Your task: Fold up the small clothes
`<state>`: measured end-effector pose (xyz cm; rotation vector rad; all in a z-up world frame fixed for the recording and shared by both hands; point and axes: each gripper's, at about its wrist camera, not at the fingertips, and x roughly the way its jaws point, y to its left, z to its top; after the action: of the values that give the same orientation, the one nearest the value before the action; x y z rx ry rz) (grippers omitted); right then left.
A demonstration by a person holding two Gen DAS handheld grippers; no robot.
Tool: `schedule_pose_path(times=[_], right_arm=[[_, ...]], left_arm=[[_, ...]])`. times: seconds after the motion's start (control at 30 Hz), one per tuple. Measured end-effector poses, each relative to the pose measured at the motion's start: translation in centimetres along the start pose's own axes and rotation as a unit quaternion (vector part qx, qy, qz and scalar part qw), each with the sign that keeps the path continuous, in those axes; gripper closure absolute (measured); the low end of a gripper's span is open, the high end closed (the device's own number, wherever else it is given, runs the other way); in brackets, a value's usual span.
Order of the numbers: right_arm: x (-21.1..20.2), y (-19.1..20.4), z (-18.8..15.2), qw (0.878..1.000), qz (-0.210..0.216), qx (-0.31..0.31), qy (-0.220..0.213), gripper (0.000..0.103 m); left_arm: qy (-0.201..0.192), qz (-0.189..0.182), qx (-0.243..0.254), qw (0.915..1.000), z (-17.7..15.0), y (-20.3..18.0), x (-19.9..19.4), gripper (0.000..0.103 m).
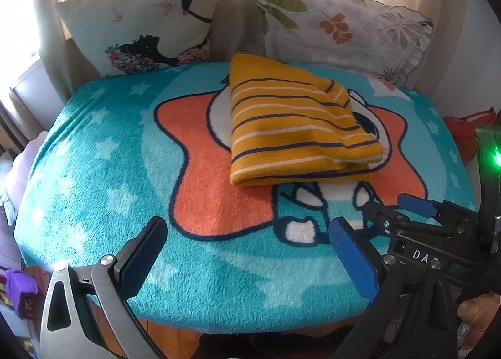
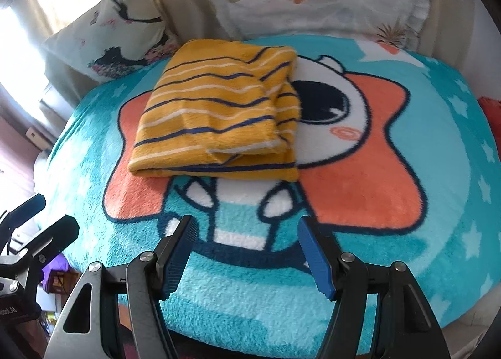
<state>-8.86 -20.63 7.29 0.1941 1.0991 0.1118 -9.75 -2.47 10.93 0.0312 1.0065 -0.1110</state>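
A small mustard-yellow garment with navy and white stripes (image 1: 294,127) lies folded into a compact rectangle in the middle of a teal cartoon blanket (image 1: 103,177). It also shows in the right wrist view (image 2: 216,114), with a folded flap on top. My left gripper (image 1: 247,236) is open and empty, near the blanket's front edge, well short of the garment. My right gripper (image 2: 245,240) is open and empty, also near the front edge. The right gripper shows in the left wrist view (image 1: 407,211) at the right.
Two pillows lean against the curtain behind the blanket: one with a dark figure print (image 1: 147,23), one with leaves (image 1: 341,30). A red item (image 1: 466,130) lies off the right edge. A purple object (image 1: 20,287) sits low left.
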Motion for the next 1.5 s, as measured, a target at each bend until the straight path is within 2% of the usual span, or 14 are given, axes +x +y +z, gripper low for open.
schedule_pose_path(times=[0.47, 0.57, 0.7, 0.8, 0.93, 1.03, 1.1, 1.2, 1.23, 1.27, 1.33, 1.5], right_arm=[[0.7, 1.5, 0.2, 1.000, 0.001, -0.028, 0.001, 0.032], [0.2, 1.2, 1.0, 0.999, -0.004, -0.030, -0.021, 0.032], [-0.5, 1.5, 3.7, 0.997, -0.003, -0.042, -0.068, 0.032], [0.3, 2.0, 5.8, 0.994, 0.023, -0.055, -0.087, 0.033], [4.3, 2.1, 7.9, 0.994, -0.015, -0.082, -0.066, 0.036], [7.6, 0.4, 9.2, 0.996, -0.065, -0.062, -0.002, 0.039], [6.1, -0.2, 9.8, 0.998, -0.043, -0.038, -0.018, 0.039], [3.3, 1.9, 10.8, 0.993, -0.040, -0.083, -0.076, 0.039], [3.1, 2.7, 11.2, 0.991, -0.036, -0.097, -0.082, 0.039], [3.4, 3.7, 11.8, 0.990, -0.024, -0.113, -0.084, 0.040], [5.3, 5.1, 13.2, 0.991, 0.002, -0.116, -0.068, 0.051], [10.7, 6.3, 16.0, 0.995, 0.013, -0.095, -0.032, 0.053]], left_arm=[[0.025, 0.002, -0.017, 0.9996, -0.4, 0.7, 1.3, 0.000], [0.034, -0.005, -0.019, 0.9992, -0.5, 0.5, 1.8, 0.000], [0.042, -0.008, -0.011, 0.9990, -0.6, -0.3, 2.2, 0.000], [0.045, -0.008, -0.010, 0.9989, -0.8, -0.5, 2.3, 0.000], [0.047, 0.000, -0.023, 0.9986, -0.9, 0.0, 2.4, 0.000], [0.046, 0.005, -0.032, 0.9984, -1.0, 0.6, 2.3, 0.000], [0.042, 0.008, -0.039, 0.9983, -1.1, 1.2, 2.1, 0.000], [0.043, 0.007, -0.054, 0.9976, -1.3, 2.0, 2.2, 0.000], [0.043, 0.009, -0.058, 0.9974, -1.3, 2.2, 2.3, 0.000], [0.044, 0.011, -0.061, 0.9971, -1.3, 2.4, 2.3, 0.000], [0.044, 0.012, -0.063, 0.9969, -1.3, 2.6, 2.3, 0.000], [0.041, 0.021, -0.065, 0.9968, -1.4, 3.5, 2.0, 0.000]])
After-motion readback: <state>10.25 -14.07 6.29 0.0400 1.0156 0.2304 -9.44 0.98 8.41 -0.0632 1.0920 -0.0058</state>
